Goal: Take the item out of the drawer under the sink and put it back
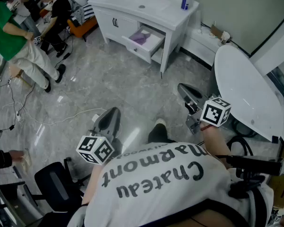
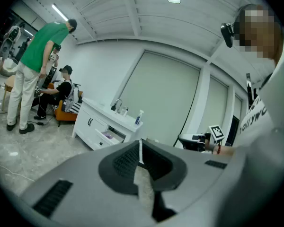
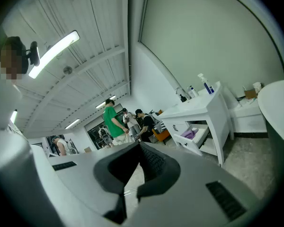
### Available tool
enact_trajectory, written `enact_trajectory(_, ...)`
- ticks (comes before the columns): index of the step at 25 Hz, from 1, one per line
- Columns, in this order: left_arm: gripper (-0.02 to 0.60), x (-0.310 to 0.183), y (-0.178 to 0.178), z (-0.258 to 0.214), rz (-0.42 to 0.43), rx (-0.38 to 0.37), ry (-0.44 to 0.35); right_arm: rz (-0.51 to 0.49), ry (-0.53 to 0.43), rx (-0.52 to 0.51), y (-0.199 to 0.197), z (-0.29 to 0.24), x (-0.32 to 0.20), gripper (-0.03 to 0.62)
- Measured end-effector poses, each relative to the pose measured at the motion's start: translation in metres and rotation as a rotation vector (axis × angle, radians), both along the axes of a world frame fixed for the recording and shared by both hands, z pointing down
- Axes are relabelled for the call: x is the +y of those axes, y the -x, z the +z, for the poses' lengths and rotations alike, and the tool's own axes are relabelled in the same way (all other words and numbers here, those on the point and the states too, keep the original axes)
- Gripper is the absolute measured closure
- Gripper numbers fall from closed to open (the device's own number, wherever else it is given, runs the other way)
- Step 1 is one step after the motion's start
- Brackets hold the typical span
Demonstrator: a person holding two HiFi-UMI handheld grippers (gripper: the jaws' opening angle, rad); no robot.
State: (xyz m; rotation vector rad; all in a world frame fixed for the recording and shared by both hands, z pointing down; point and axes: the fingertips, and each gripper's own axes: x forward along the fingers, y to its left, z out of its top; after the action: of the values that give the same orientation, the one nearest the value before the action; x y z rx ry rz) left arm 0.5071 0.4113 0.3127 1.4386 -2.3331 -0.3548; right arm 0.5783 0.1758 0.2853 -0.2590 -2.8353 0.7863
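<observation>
A white sink cabinet [image 1: 146, 9] stands far ahead across the grey floor. Its drawer [image 1: 149, 45] is pulled open, and a purple item [image 1: 141, 36] lies inside. The same drawer shows small in the left gripper view [image 2: 105, 137] and in the right gripper view [image 3: 195, 141], where the purple item [image 3: 189, 134] is visible. My left gripper [image 1: 114, 112] hangs low near my body, jaws shut with nothing between them [image 2: 140, 144]. My right gripper [image 1: 182, 87] is held beside me, also shut and empty [image 3: 139, 146]. Both are well short of the cabinet.
A person in a green shirt [image 1: 7, 34] stands at the left near a seated person in black [image 1: 60, 11]. A white round table [image 1: 246, 86] is close on my right. Cables [image 1: 61, 118] trail over the floor. A black office chair [image 1: 57, 183] is at my lower left. Bottles [image 1: 184, 3] stand on the countertop.
</observation>
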Motion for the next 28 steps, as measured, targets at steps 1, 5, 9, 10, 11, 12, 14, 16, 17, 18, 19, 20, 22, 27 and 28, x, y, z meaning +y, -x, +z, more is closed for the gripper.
enact_trajectory(1, 0.558, 0.001, 0.000, 0.000, -0.001, 0.004, -0.002, 0.000, -0.001, 0.004, 0.000, 0.000, 0.002, 0.583)
enact_trajectory(5, 0.558, 0.006, 0.002, 0.000, -0.005, 0.010, -0.005, -0.005, -0.007, 0.013, 0.003, 0.000, 0.007, 0.583)
enact_trajectory(9, 0.558, 0.010, 0.009, -0.002, -0.011, 0.008, -0.009, -0.013, -0.027, 0.014, 0.010, -0.002, 0.012, 0.583)
enact_trajectory(10, 0.558, 0.011, 0.011, -0.003, -0.008, 0.006, -0.014, -0.011, -0.028, 0.013, 0.012, -0.002, 0.013, 0.583)
enact_trajectory(11, 0.558, 0.012, 0.013, -0.004, -0.001, 0.005, -0.025, -0.007, -0.026, 0.012, 0.014, -0.003, 0.013, 0.583)
enact_trajectory(12, 0.558, 0.011, 0.014, -0.007, 0.008, 0.005, -0.042, -0.002, -0.017, 0.009, 0.016, -0.004, 0.013, 0.583)
enact_trajectory(14, 0.558, 0.010, 0.019, -0.017, 0.021, 0.014, -0.098, 0.012, 0.013, -0.001, 0.020, -0.008, 0.011, 0.583)
enact_trajectory(16, 0.558, 0.009, 0.026, -0.032, 0.021, 0.007, -0.158, 0.027, 0.048, -0.012, 0.022, -0.012, 0.005, 0.583)
enact_trajectory(17, 0.557, 0.008, 0.030, -0.038, 0.019, -0.006, -0.178, 0.033, 0.062, -0.015, 0.023, -0.013, 0.002, 0.582)
enact_trajectory(18, 0.558, 0.007, 0.033, -0.043, 0.019, -0.025, -0.189, 0.038, 0.071, -0.015, 0.024, -0.013, -0.001, 0.583)
enact_trajectory(19, 0.557, 0.005, 0.036, -0.047, 0.021, -0.048, -0.193, 0.045, 0.076, -0.012, 0.025, -0.013, -0.005, 0.583)
enact_trajectory(20, 0.558, 0.003, 0.038, -0.049, 0.026, -0.072, -0.193, 0.052, 0.079, -0.007, 0.027, -0.011, -0.009, 0.583)
enact_trajectory(22, 0.566, -0.001, 0.043, -0.050, 0.038, -0.114, -0.192, 0.061, 0.083, -0.001, 0.032, -0.008, -0.015, 0.582)
enact_trajectory(27, 0.572, -0.017, 0.061, -0.040, 0.081, -0.089, -0.193, 0.061, 0.069, 0.007, 0.049, 0.001, -0.028, 0.582)
enact_trajectory(28, 0.572, -0.023, 0.065, -0.038, 0.085, -0.069, -0.199, 0.062, 0.067, 0.009, 0.052, 0.002, -0.032, 0.583)
